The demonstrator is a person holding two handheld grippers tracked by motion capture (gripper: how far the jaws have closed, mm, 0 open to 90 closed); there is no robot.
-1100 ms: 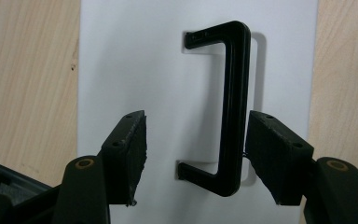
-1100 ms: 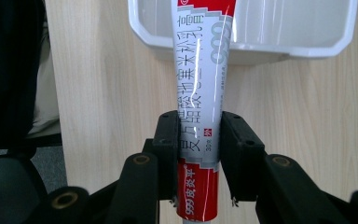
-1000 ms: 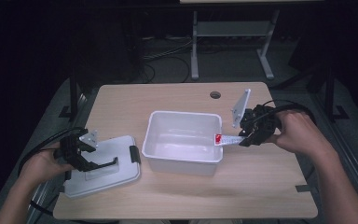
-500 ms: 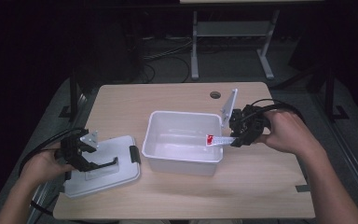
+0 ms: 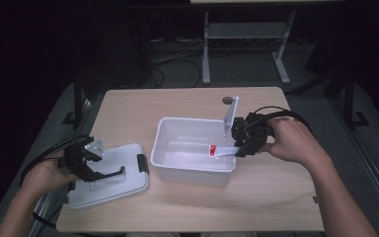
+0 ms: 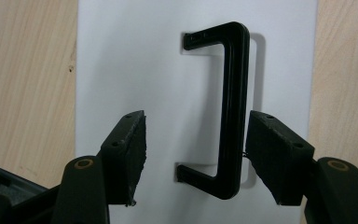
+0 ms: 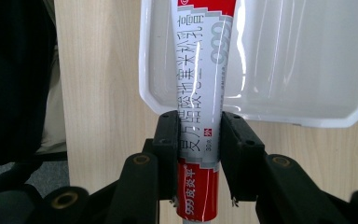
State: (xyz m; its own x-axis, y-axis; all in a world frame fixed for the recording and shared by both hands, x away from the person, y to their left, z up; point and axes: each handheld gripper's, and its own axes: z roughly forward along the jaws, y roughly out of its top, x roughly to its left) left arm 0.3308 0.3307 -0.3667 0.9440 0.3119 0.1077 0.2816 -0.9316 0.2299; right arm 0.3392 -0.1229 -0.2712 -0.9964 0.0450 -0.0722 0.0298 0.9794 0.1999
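the right gripper (image 5: 241,148) is clamping a tube (image 7: 200,93) of ointment by its lower end, jaws pressed to both flat sides, so the long printed body is pointing out ahead of it. the tube is reaching over the right wall of the bin (image 5: 164,143), its red tip hanging above the empty inside, likely so it can drop in flat once let go. the left gripper (image 6: 193,154) is hovering over the lid (image 5: 128,185), which is lying on the table (image 5: 187,103) left of the bin. its jaws are standing apart, straddling the black handle (image 6: 230,116) without squeezing it, probably readying to lift the lid when the bin is filled.
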